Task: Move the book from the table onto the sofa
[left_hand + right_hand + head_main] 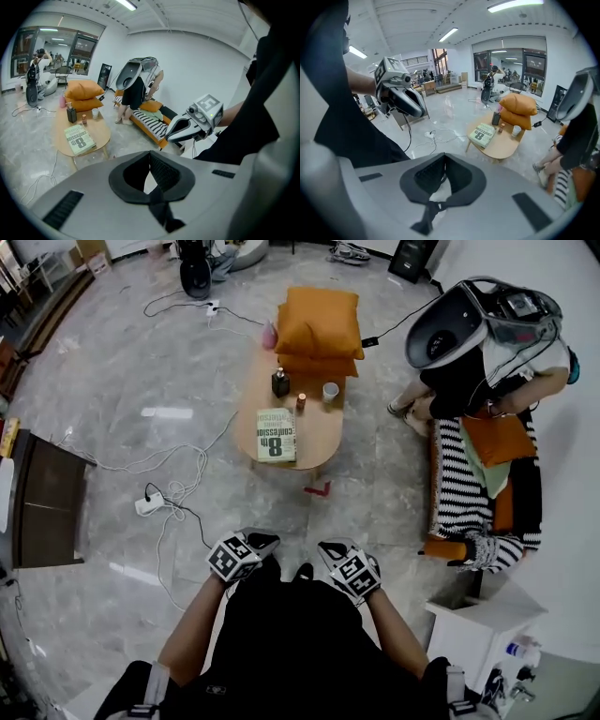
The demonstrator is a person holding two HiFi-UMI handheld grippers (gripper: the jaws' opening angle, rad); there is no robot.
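Left gripper [261, 541] and right gripper [330, 548] sit close in at the wearer's waist. Jaws are together on both, nothing between them. Book [276, 434] lies flat on the near end of the oval table [322, 432], well apart from both grippers. Dark bottle [280, 382] and cup [330, 391] stand behind it. Sofa [441, 547] is right of the table, with a person [469, 371] at its far end. Orange cushions [319, 324] lie past the table.
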